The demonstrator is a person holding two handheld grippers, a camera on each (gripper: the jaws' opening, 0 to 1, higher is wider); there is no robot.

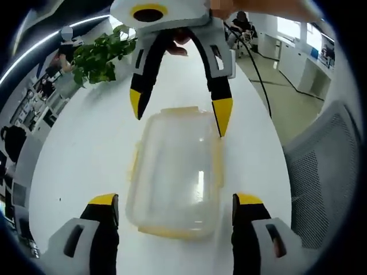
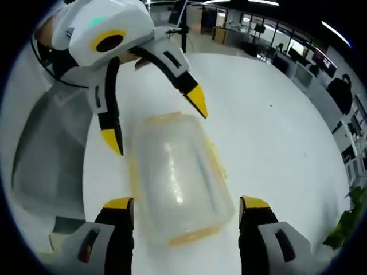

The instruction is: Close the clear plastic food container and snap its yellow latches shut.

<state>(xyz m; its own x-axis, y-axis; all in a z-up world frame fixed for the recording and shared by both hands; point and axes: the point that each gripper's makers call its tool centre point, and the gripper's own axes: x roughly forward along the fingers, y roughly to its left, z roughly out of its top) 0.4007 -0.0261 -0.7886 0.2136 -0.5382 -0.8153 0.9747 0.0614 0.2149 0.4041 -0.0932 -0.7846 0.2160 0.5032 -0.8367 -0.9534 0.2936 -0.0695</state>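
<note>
Container (image 1: 175,172) of clear plastic lies on the white surface (image 1: 80,154), lid on, yellow latches (image 1: 218,166) along its edges. Left hand-held gripper (image 1: 176,200) and right hand-held gripper (image 2: 186,203) face each other from opposite ends of it, both spread wide and grasping nothing. A green plant (image 1: 100,54) stands far back.

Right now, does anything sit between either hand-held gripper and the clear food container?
Nothing visible does. The clear container lies on the white table, with the left hand-held gripper and right hand-held gripper open at opposite ends, bare table between.
</note>
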